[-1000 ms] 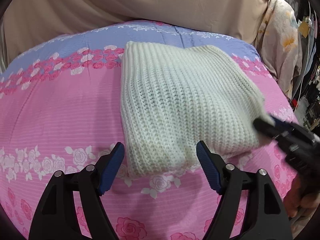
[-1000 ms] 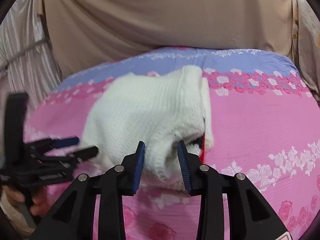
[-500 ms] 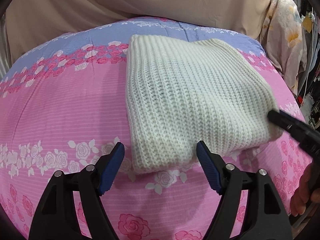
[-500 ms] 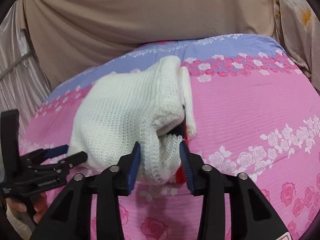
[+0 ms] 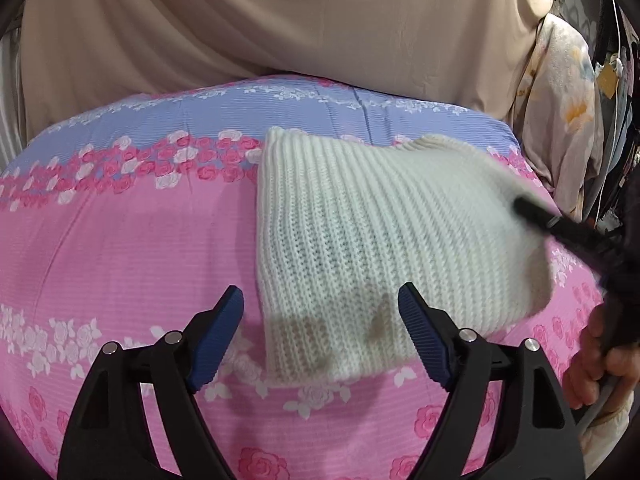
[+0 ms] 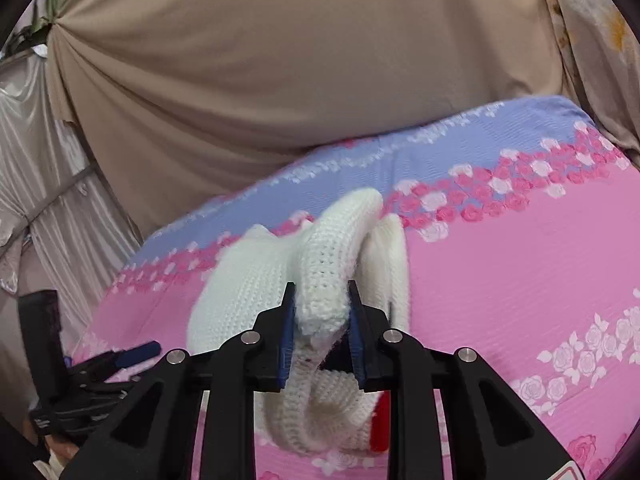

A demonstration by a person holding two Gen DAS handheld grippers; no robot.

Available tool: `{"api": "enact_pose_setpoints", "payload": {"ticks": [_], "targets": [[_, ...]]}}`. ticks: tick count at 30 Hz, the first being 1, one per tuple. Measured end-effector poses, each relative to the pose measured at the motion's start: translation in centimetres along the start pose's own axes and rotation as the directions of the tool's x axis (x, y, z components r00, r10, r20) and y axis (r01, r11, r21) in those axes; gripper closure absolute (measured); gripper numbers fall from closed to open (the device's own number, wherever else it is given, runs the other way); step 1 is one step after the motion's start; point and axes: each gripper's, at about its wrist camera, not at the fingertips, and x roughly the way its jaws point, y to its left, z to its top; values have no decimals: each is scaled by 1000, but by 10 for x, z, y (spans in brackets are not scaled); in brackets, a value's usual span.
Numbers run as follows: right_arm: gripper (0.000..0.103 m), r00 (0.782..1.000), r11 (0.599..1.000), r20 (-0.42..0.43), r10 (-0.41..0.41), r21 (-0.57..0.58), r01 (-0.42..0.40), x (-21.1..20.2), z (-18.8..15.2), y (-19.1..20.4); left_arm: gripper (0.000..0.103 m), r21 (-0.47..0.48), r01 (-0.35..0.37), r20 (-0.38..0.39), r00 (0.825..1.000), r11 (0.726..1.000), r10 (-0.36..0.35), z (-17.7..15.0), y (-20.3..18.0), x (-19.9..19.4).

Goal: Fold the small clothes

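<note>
A white knit garment [image 5: 380, 232] lies folded on a pink and lilac rose-print bedspread [image 5: 120, 260]. My left gripper [image 5: 320, 320] hovers over the garment's near edge. Its jaws are opening and its pads touch nothing. My right gripper [image 6: 322, 316] is closing, and its pads pinch a rolled edge of the knit garment [image 6: 248, 280] and hold it raised off the bed. In the left wrist view the right gripper's black finger [image 5: 560, 228] reaches in at the garment's right side, held by a hand [image 5: 600, 360]. A red patch [image 6: 380, 424] shows under the lifted knit.
A beige curtain [image 5: 320, 20] hangs behind the bed. Floral fabric [image 5: 560, 100] and hanging items stand at the right. A silvery curtain [image 6: 40, 160] hangs to the left in the right wrist view. Bare bedspread [image 6: 520, 280] stretches to the right of the garment.
The right gripper has closed on the garment's edge, lifted it and tilted. The left gripper has risen a little, and its jaws stand wider.
</note>
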Motion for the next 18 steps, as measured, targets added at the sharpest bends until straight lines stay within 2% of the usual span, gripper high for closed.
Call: {"api": "enact_pose_setpoints", "payload": {"ticks": [1,3,5,6,7,9,12,14,16,18], "targets": [[78,995,999,-93,-46,12,47,27,-10,-10,26,2,0,-9,1000,1000,0,1,-3,6],[70,997,997,-69,21,76,-15,24,-17,-16,26,-1,11,-43,999,1000,-11,1,-9,21],[66,999,997,-42,2,81,1,8,-16,-11,25,-17,8,-70,997,1000,-10,1,-7,31],[58,1000,997,-29,-13,77,15,1,-16,-8,20,-34,6,-77,997,999,-8,0,-5,34],[45,999,997,-23,-27,73,29,-4,-18,-5,12,-54,5,-78,997,999,-9,0,-3,35],[35,999,997,-32,-30,74,32,-4,-23,-3,10,-93,-13,-76,997,996,6,1,5,38],[32,995,995,-98,-17,91,26,10,-36,-4,8,-122,-18,-99,995,992,6,3,13,46],[32,991,993,-131,22,120,-6,22,-42,-4,7,-141,-6,-120,993,990,-11,3,15,53],[30,987,989,-150,53,143,-32,31,-46,-4,5,-152,0,-132,991,988,-20,3,15,58],[25,990,991,-131,48,128,-31,34,-47,2,5,-159,11,-132,991,987,-32,4,14,63]]}}
